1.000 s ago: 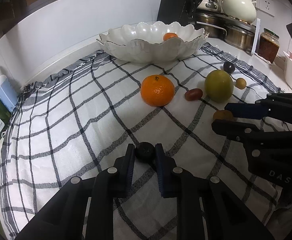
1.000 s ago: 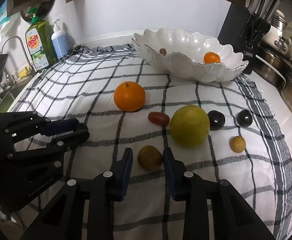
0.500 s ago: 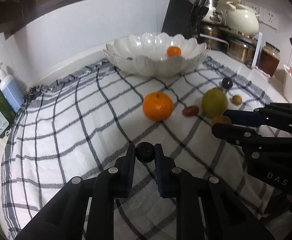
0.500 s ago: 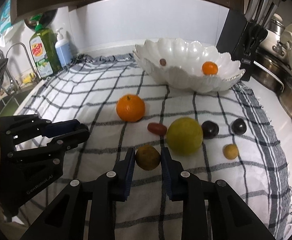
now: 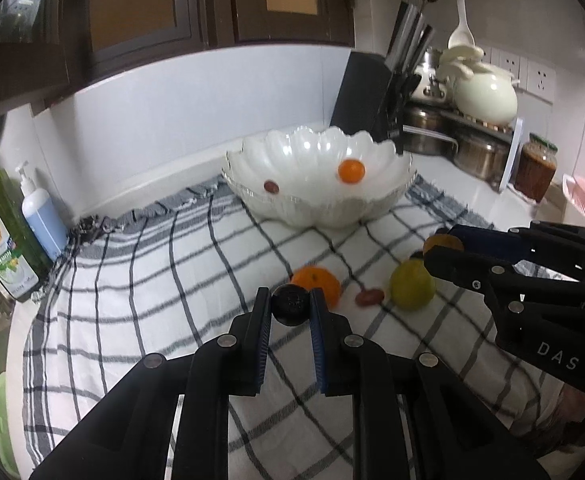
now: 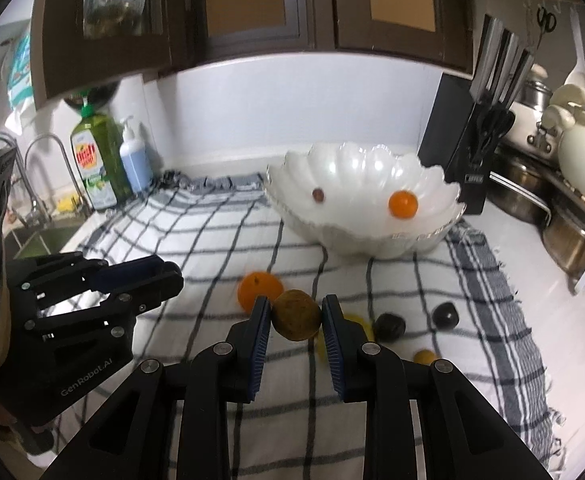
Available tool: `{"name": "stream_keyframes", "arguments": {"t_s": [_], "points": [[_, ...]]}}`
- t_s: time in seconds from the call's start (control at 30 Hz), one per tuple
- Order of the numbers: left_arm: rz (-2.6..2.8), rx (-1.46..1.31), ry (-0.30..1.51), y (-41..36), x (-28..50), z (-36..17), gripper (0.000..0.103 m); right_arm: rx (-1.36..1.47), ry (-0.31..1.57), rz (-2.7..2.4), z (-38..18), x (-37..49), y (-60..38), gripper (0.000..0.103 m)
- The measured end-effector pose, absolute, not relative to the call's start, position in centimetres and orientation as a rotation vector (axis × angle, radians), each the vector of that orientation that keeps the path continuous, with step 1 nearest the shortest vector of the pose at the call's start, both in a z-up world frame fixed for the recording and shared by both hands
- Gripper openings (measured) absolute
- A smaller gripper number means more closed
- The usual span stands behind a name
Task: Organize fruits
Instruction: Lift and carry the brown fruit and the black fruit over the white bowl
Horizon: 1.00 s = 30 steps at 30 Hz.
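A: Entry, counter from the left. Dish soap bottle and blue pump dispenser stand at the far left edge, off the checked cloth. Not part of the job.

B: Left gripper?

A: Jaws pinched on a small dark round fruit, pads pressing both sides. The fruit sits at the fingertips, clear of the cloth, so it looks lifted for carrying.

B: And on the cloth behind it?

A: A mandarin, then a small reddish oval fruit, then a green-yellow round fruit, lying loose in a rough row. My reading: these wait their turn.

B: Destination?

A: The white scalloped bowl at the back of the cloth. It holds a small orange fruit and a small reddish one. A deep bowl would keep round fruit from rolling, so it is likely the target.

B: Right gripper?

A: Clamped on a brownish round fruit, held above the cloth. In its own view two dark fruits and a small yellow one lie to the right.

B: Status?

A: Both hands loaded, neither over the bowl. Judged: early in the task, with most fruit unsorted.
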State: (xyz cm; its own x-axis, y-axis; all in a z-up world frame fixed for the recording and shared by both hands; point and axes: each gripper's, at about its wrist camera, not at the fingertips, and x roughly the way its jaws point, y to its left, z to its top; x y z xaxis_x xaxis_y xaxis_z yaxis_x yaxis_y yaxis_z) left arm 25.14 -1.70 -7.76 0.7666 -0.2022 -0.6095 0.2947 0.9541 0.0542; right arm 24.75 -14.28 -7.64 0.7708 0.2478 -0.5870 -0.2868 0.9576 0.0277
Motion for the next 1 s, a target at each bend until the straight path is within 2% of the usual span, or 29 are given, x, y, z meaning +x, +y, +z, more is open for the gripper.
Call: {"name": "stream_keyframes", "arguments": {"t_s": [0.6,1.0], "points": [[-0.284,0.135,0.479,-3.8,28.6,-1.9,0.020,-0.027,0.439,0.186,-2.0,27.8,-17.2,0.028],[-0.302,0.107,0.499,-5.2,33.5,-0.7,0.020,-0.030,0.410,0.149,-0.7,31.7,-18.5,0.028]]}}
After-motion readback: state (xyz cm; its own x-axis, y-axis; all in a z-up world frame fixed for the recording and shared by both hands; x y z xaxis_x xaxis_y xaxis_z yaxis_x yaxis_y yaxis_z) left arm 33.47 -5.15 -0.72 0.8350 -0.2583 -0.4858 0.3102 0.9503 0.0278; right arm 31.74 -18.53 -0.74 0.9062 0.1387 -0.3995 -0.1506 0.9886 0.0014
